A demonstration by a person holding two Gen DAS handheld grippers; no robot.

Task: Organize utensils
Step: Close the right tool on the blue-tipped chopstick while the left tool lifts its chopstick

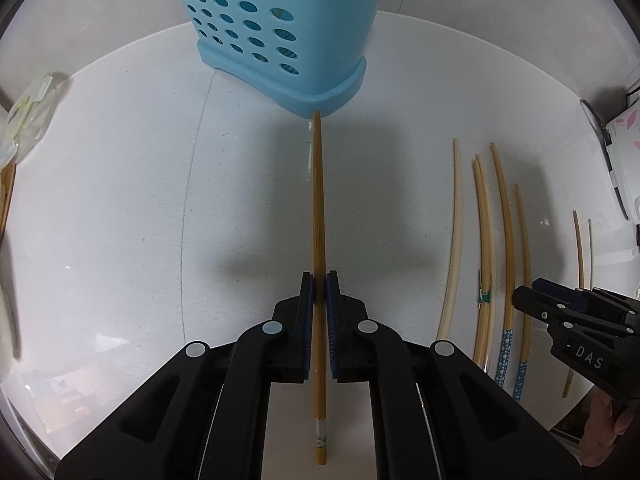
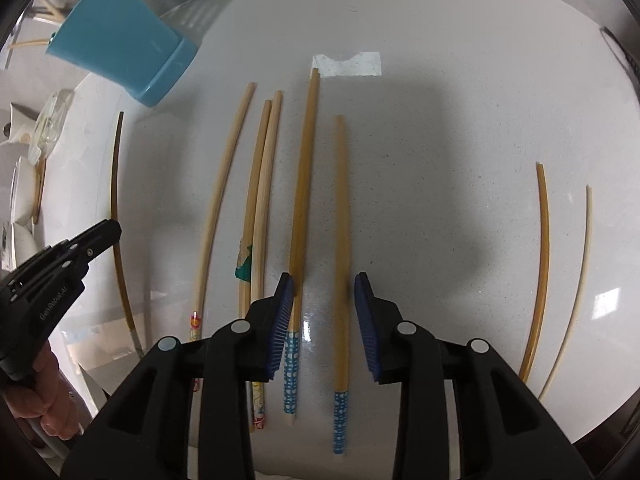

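Observation:
My left gripper [image 1: 320, 292] is shut on a brown chopstick [image 1: 318, 200], pinched partway along its length. The stick's far tip reaches the foot of the blue perforated utensil holder [image 1: 280, 40]. My right gripper [image 2: 324, 292] points down at the white table [image 2: 440, 160] and stands open. A chopstick with a blue dotted end [image 2: 341, 220] lies on the table between its pads, untouched. A second blue-dotted chopstick [image 2: 304, 160] lies just outside the left pad. Several more chopsticks [image 2: 228, 184] lie in a row to the left. The holder [image 2: 128, 48] shows at the top left there.
Two thin chopsticks [image 2: 540, 272] lie apart at the right of the table. A clear plastic bag [image 1: 28, 120] sits at the table's left edge, and white dishes [image 2: 20, 184] stand beyond it. A white device [image 1: 624, 152] is at the right edge. A hand [image 2: 44, 400] holds the left gripper.

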